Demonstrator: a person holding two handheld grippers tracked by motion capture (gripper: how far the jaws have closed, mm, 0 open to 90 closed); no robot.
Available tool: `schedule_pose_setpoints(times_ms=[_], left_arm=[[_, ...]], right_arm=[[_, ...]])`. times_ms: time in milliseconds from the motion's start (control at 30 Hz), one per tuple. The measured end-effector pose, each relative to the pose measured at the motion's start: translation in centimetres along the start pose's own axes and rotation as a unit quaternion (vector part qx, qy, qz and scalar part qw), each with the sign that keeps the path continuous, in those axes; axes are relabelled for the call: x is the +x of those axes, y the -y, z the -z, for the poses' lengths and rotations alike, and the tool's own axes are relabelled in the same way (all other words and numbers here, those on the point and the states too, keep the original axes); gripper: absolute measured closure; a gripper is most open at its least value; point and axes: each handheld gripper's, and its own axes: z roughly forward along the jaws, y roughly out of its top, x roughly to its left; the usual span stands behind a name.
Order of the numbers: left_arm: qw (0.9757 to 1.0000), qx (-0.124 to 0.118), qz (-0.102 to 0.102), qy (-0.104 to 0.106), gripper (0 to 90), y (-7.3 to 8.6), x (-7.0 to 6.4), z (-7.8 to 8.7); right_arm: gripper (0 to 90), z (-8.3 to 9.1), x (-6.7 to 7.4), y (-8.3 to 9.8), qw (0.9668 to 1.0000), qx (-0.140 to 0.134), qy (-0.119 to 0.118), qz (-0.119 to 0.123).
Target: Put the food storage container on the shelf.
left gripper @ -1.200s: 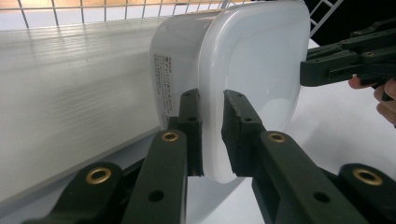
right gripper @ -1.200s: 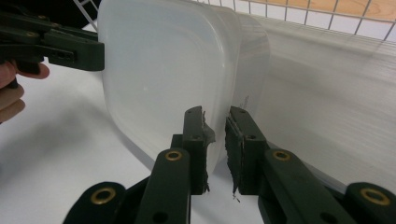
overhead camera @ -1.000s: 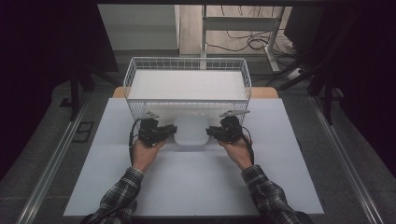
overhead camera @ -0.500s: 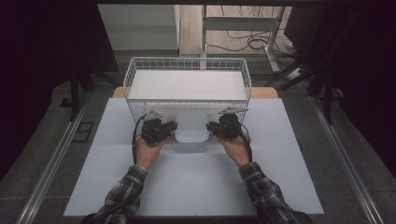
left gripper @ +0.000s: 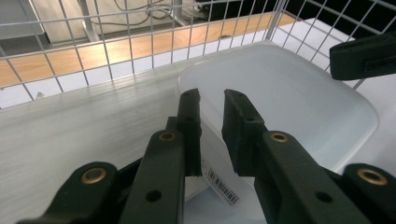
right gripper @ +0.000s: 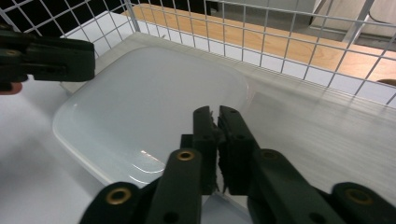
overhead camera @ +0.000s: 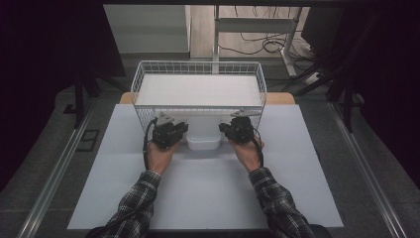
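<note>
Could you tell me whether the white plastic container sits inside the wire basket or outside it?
Outside: the white plastic container rests on the table, before the wire basket.

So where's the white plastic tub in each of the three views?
High view: the white tub sits mid-frame, just in front of the wire basket.
Left gripper view: upper right, beyond the jaws.
Right gripper view: left and centre, beyond the jaws.
Shared landmark: the basket's white wire wall runs right behind the tub in all three.
</note>
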Motion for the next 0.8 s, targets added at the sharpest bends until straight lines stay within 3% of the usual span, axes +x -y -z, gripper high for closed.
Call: schedule_pose_setpoints(times_ms=[200, 367, 533, 633, 800], left_arm=[[0.9994, -0.013, 0.017, 0.028, 68.8, 0.0, -0.1, 1.7], [0.999, -0.014, 0.007, 0.042, 56.2, 0.5, -0.8, 3.3], [0.9991, -0.019, -0.009, 0.037, 40.9, 1.7, -1.4, 4.5], [0.9986, -0.003, -0.014, 0.051, 30.9, 2.6, -1.8, 5.0], [0.998, 0.007, -0.015, 0.062, 23.7, 3.6, -2.3, 5.7]], right_arm=[[89.1, 0.7, 0.2, 0.2, 0.9998, -0.01, -0.013, 0.006], [89.1, 1.9, 0.7, 0.3, 0.9995, -0.016, -0.025, 0.012], [89.0, 2.7, 1.5, 0.7, 0.9986, -0.014, -0.04, 0.03], [88.9, 3.0, 2.1, 1.3, 0.9978, -0.01, -0.055, 0.035], [88.9, 3.3, 2.8, 1.8, 0.9965, -0.004, -0.068, 0.048]])
